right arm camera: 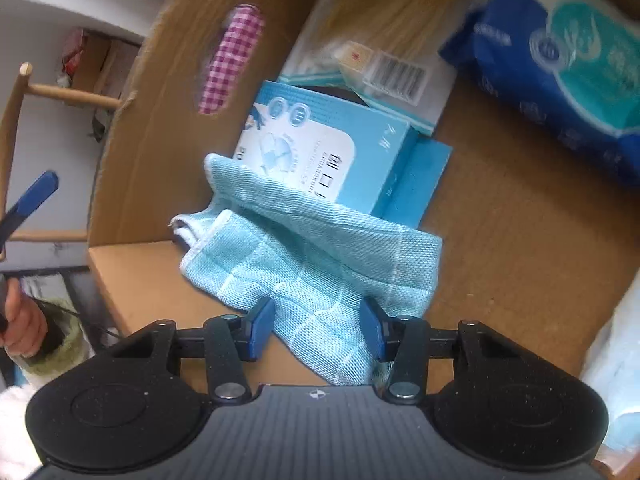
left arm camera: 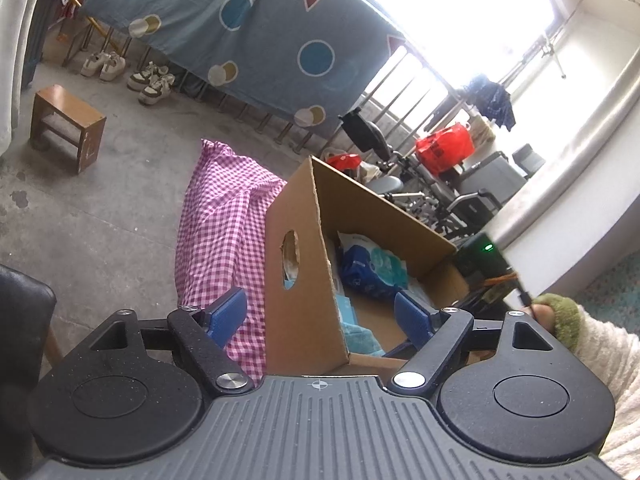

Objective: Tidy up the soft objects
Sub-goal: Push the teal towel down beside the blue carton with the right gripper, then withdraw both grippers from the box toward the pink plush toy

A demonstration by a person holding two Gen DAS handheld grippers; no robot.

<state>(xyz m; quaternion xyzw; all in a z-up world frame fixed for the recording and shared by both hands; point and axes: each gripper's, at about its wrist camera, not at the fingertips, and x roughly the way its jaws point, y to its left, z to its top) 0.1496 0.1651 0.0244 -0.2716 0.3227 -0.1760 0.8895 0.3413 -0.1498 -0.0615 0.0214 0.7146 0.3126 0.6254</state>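
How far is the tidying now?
Done: the blue cloth, a tissue box and a blue pack lie in the cardboard box. In hand: nothing; the right gripper has open jaws over the cloth. Left: the checked fabric outside the box, beside the open left gripper.

The light blue box (right arm camera: 332,152) bears Chinese characters "创口"; a barcode marks the white packet (right arm camera: 394,74)

Light-blue cloth (right arm camera: 316,264), pink-checked fabric (left arm camera: 224,220), brown box (left arm camera: 304,280)
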